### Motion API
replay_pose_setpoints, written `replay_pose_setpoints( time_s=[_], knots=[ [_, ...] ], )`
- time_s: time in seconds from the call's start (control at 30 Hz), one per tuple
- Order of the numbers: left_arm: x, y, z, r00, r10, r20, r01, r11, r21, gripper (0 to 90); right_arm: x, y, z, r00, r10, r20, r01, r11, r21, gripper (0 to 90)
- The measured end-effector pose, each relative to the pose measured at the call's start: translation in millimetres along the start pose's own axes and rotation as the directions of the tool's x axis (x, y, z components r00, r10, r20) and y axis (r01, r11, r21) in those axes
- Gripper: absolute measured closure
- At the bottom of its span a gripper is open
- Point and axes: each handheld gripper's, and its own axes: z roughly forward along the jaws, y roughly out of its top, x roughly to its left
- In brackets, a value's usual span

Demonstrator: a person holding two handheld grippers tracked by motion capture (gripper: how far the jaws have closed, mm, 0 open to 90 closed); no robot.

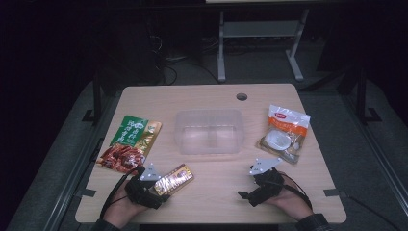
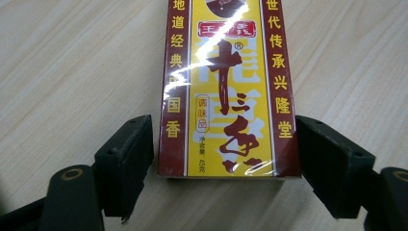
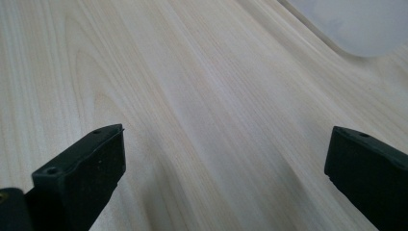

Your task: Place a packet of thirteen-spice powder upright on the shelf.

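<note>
Seasoning box (image 2: 226, 91) flat on the wooden counter (image 1: 216, 178), its near end sitting between the jaws of the left hand-held gripper (image 2: 225, 159), jaws spread wide, a sliver of gap each side, not clamping, right hand-held gripper (image 3: 226, 159) gaping over bare counter.

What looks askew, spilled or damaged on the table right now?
Nothing stands out. The box lies flat and intact between the left claw's open jaws. The green pouch, the white pouch and the clear tub sit unspilled on the table.
</note>
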Motion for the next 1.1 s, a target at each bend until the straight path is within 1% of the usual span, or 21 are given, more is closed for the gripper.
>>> replay_pose_setpoints(
  time_s=[0.2,0.37,0.47,0.53,0.6,0.63,0.7,0.77,0.8,0.87,0.9,0.93,0.97,1.0,1.03,1.07,1.1],
  knots=[
    [-0.9,0.7,3.5,0.9999,0.013,0.005,-0.013,0.9998,0.015,26.3,0.2,0.1,0.3,1.0,0.0,-0.001,0.0,1.0,0.0,0.2],
    [-0.4,0.7,2.7,1.0,0.005,0.007,-0.005,0.9999,0.009,30.4,0.1,0.0,0.2,1.0,0.002,0.0,-0.002,1.0,0.001,0.2],
    [-0.5,1.2,2.6,1.0,0.004,0.006,-0.004,0.9999,0.013,31.3,0.1,0.1,0.3,1.0,0.0,0.0,0.0,1.0,0.0,0.2],
    [0.0,1.7,2.6,0.9999,0.008,0.013,-0.008,0.9998,0.016,31.5,0.2,0.1,0.3,1.0,0.0,0.0,0.0,1.0,0.0,0.2],
    [2.0,2.7,2.4,0.9993,0.021,0.031,-0.022,0.9996,0.018,31.6,0.0,0.2,0.4,1.0,0.002,0.0,-0.002,1.0,-0.001,0.2],
    [2.0,2.7,2.4,0.9993,0.021,0.031,-0.022,0.9996,0.018,31.7,0.0,0.3,0.4,1.0,0.002,-0.001,-0.002,1.0,-0.001,0.2],
    [2.6,3.6,1.9,0.9985,0.024,0.049,-0.025,0.9996,0.012,31.8,0.2,0.5,0.1,1.0,0.001,0.0,-0.001,1.0,0.0,0.2],
    [2.8,5.0,1.0,0.9979,0.031,0.057,-0.032,0.9995,0.008,31.9,0.2,0.5,0.0,1.0,0.001,-0.001,-0.001,1.0,0.0,0.2],
    [2.7,6.3,-0.8,0.9969,0.036,0.069,-0.036,0.9993,-0.004,31.9,-0.2,0.6,-0.6,1.0,0.0,0.005,0.0,1.0,-0.001,0.2],
    [2.5,6.9,-1.8,0.9968,0.038,0.07,-0.038,0.9992,-0.011,32.0,-0.4,0.7,-1.1,1.0,0.001,0.004,-0.001,1.0,-0.002,0.2],
    [2.6,7.5,-2.9,0.9963,0.039,0.077,-0.037,0.9991,-0.018,32.0,-0.4,1.0,-1.7,1.0,0.004,0.008,-0.004,1.0,-0.005,0.2],
    [2.9,8.2,-4.2,0.9956,0.047,0.081,-0.044,0.9986,-0.029,32.0,-0.5,2.3,-3.3,1.0,0.003,0.005,-0.003,1.0,0.003,0.3],
    [2.4,8.5,-5.2,0.9951,0.04,0.09,-0.036,0.9986,-0.04,32.0,-0.5,2.3,-3.3,1.0,0.003,0.005,-0.003,1.0,0.003,0.3],
    [2.9,9.0,-6.5,0.9948,0.04,0.093,-0.035,0.9979,-0.053,32.0,-0.4,3.0,-5.2,0.9997,0.017,-0.018,-0.017,1.0,-0.007,4.6],
    [3.2,9.5,-7.3,0.9945,0.044,0.095,-0.038,0.9975,-0.06,32.0,-0.4,3.0,-5.2,0.9997,0.017,-0.018,-0.017,1.0,-0.007,4.6],
    [4.2,10.2,-8.6,0.9934,0.06,0.097,-0.054,0.9963,-0.068,32.0,-0.6,3.0,-5.7,0.9994,0.02,-0.027,-0.021,1.0,-0.016,4.6],
    [3.9,10.4,-9.4,0.9924,0.05,0.112,-0.041,0.9957,-0.083,32.0,-0.8,3.3,-6.5,0.9989,0.028,-0.038,-0.029,0.999,-0.019,4.5]
  ],
)
